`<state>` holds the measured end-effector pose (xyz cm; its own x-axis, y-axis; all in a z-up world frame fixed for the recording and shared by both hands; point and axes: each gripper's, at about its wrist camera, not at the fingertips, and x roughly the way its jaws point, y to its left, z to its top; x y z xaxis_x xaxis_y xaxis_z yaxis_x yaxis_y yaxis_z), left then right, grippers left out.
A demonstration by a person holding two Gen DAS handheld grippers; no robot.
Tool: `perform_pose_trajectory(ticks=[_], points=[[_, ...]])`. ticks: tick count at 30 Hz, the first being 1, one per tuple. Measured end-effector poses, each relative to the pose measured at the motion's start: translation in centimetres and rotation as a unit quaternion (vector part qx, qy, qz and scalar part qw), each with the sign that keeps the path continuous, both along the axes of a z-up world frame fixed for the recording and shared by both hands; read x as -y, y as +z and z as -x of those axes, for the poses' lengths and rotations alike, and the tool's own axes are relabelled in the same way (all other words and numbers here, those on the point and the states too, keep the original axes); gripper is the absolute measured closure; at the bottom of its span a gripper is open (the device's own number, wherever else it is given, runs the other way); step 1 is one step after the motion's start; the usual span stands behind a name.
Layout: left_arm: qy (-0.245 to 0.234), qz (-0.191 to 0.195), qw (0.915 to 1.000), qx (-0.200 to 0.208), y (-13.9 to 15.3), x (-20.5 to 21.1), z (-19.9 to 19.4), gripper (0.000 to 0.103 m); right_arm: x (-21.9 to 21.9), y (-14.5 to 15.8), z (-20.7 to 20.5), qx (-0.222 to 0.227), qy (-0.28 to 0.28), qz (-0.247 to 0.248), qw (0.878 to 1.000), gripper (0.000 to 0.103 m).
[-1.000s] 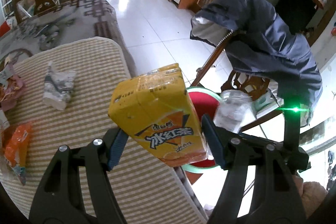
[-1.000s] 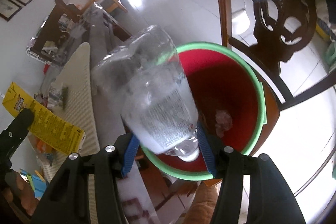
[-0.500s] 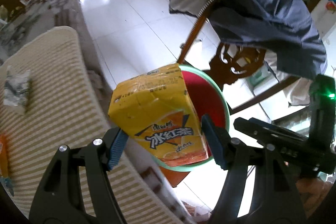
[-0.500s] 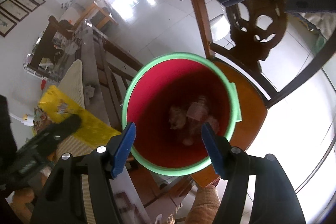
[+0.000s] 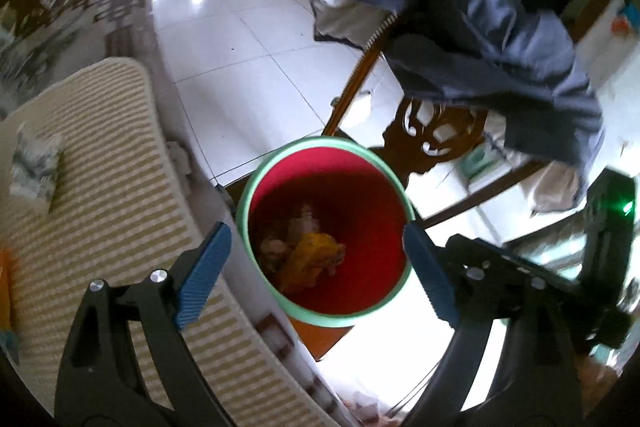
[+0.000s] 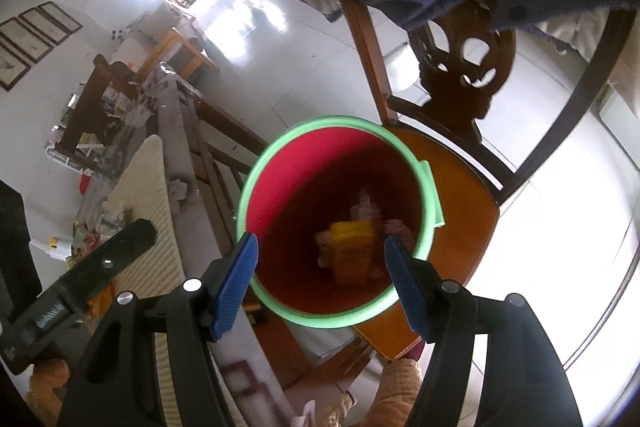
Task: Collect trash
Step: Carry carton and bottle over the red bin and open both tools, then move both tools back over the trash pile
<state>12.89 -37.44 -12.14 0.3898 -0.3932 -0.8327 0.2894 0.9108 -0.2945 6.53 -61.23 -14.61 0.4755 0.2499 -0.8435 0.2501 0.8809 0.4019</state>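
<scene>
While my left gripper (image 5: pixel 316 267) is opening wide and my right gripper (image 6: pixel 322 277) hangs half-open, both empty over the bucket (image 5: pixel 256 187), the light, crushable yellow carton (image 5: pixel 310 259) lies inside, best pinched across its flat sides.
</scene>
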Motion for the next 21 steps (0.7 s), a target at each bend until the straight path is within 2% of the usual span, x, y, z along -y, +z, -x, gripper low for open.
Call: perform_pose_trajectory(ticks=[3, 12, 21], points=[[0.03, 0.018, 0.9993, 0.009, 1.2, -2.7, 1.0, 0.018, -1.8, 0.9, -0.2, 0.017, 0.016, 0.013, 1.0, 0.033], [0.076, 0.017, 0.9968, 0.018, 1.8, -9.9, 4.3, 0.018, -9.2, 1.6, -1.2, 0.021, 0.078, 0.02, 0.997, 0.033], [0.13, 0.016, 0.9912, 0.019, 2.0, -20.6, 7.9, 0.018, -20.4, 1.5, -0.7, 0.018, 0.146, 0.023, 0.989, 0.031]])
